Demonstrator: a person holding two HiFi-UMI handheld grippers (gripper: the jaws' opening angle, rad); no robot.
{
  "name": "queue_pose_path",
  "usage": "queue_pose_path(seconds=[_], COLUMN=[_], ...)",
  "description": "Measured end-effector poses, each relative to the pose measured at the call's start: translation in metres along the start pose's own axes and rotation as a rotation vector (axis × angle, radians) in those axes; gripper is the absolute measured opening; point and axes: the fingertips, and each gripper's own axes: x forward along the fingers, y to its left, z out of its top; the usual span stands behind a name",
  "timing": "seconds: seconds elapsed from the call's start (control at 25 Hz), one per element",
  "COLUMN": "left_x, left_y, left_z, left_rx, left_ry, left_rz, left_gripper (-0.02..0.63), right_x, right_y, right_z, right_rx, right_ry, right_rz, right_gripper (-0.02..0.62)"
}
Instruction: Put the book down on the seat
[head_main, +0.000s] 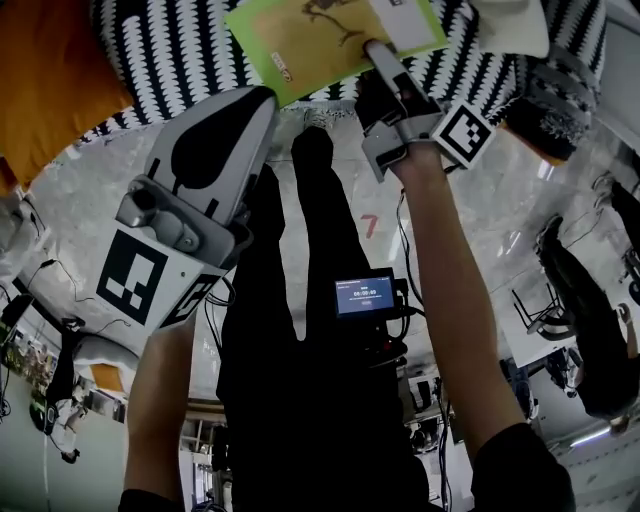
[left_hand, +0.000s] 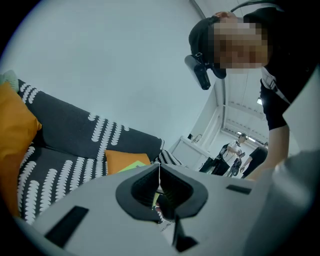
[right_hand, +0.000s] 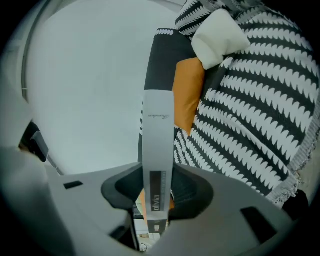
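The book (head_main: 330, 35), with a green and yellow cover, hangs over the black-and-white patterned sofa seat (head_main: 180, 50). My right gripper (head_main: 375, 50) is shut on its near edge. In the right gripper view the book's pale grey spine (right_hand: 157, 135) stands edge-on between the pads of the right gripper (right_hand: 157, 192), with the seat (right_hand: 245, 130) beyond it. My left gripper (head_main: 255, 100) is held left of the book and apart from it. In its own view the left gripper (left_hand: 159, 187) has its jaws together with nothing in them, and a green corner of the book (left_hand: 135, 165) shows past them.
An orange cushion (head_main: 50, 70) lies at the sofa's left end, a white cushion (head_main: 510, 25) and another orange one (right_hand: 187, 95) at its right. Below are the person's black trouser legs (head_main: 300, 330) and a small screen (head_main: 365, 295). People (left_hand: 235, 155) stand far off.
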Motion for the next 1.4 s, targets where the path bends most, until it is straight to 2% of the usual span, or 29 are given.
queue_pose_path(seconds=[0.24, 0.72, 1.16, 1.4], left_x=[0.016, 0.018, 0.031, 0.028], left_y=[-0.001, 0.006, 0.012, 0.015], left_z=[-0.013, -0.025, -0.029, -0.037], left_rx=[-0.016, -0.015, 0.005, 0.004], left_ry=[-0.007, -0.002, 0.002, 0.010], left_rz=[0.016, 0.014, -0.008, -0.001], left_gripper=[0.014, 0.014, 0.014, 0.014], right_x=[0.007, 0.027, 0.041, 0.044], right_y=[-0.031, -0.075, -0.109, -0.119], right_z=[0.019, 0.012, 0.014, 0.012], right_rx=[-0.007, 0.039, 0.048, 0.072], right_ry=[-0.004, 0.004, 0.032, 0.038], right_rz=[-0.013, -0.074, -0.169, -0.174], right_gripper=[0.153, 0.153, 0.155, 0.155])
